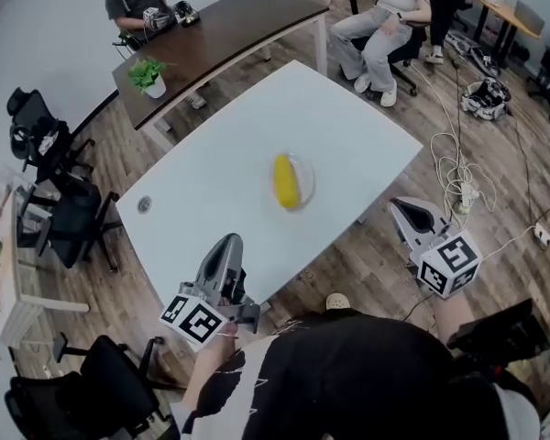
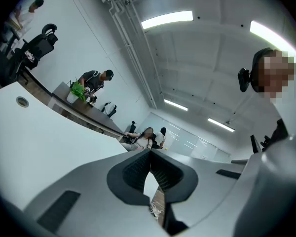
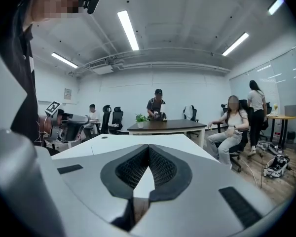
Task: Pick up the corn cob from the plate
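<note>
A yellow corn cob (image 1: 286, 181) lies on a clear glass plate (image 1: 306, 174) near the front right part of the white table (image 1: 229, 163). My left gripper (image 1: 229, 243) hangs over the table's near edge, below and left of the plate, with its jaws shut and nothing between them. My right gripper (image 1: 406, 211) is off the table's right corner, above the wooden floor, also shut and empty. In the gripper views the pads (image 2: 149, 168) (image 3: 148, 165) meet at the tips; neither view shows the corn.
A dark wooden desk (image 1: 220, 35) with a small potted plant (image 1: 148, 75) stands behind the white table. People sit at the far end and right. Office chairs (image 1: 73, 218) crowd the left side. Cables (image 1: 454, 168) trail over the floor at right.
</note>
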Motion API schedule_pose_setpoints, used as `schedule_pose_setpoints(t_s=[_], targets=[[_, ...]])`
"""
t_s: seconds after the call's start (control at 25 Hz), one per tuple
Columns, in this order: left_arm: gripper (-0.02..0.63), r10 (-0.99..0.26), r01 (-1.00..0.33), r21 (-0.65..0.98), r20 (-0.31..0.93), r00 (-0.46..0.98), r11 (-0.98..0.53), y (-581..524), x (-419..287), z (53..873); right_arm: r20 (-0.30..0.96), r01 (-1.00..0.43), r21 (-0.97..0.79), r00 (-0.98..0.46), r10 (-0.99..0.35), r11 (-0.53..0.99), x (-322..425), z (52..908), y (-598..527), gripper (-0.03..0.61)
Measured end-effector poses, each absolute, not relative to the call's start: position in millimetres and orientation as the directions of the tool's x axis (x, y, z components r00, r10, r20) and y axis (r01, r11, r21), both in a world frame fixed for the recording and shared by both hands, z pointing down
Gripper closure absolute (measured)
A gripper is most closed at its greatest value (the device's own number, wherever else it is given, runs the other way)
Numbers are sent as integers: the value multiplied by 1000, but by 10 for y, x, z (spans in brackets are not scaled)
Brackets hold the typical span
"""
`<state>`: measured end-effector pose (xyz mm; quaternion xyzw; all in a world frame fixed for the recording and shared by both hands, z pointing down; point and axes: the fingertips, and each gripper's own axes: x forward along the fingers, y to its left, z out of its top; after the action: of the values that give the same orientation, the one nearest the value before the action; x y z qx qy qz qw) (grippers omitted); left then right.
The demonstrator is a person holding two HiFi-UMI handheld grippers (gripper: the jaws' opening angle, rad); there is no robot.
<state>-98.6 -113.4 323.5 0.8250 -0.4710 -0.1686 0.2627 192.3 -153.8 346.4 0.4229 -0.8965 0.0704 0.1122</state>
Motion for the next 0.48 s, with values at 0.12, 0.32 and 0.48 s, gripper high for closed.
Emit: schedule_pose_setpoints(t_s=[0.12, 0.32, 0.48], targets=[[600, -888, -718, 584, -11, 459, -378, -1312, -992, 3315, 278, -746, -43, -648, -709, 664, 1882, 3576, -1820, 565], [600, -908, -714, 622, 12, 419, -321, -1454, -979, 3471, 283, -695, -80, -703, -652, 715, 1762, 3712, -2172, 565], [600, -928, -735, 623, 39, 370, -267, -1491, -987, 3589, 255, -637, -193, -767, -588, 747, 1651, 3830, -2354, 565]])
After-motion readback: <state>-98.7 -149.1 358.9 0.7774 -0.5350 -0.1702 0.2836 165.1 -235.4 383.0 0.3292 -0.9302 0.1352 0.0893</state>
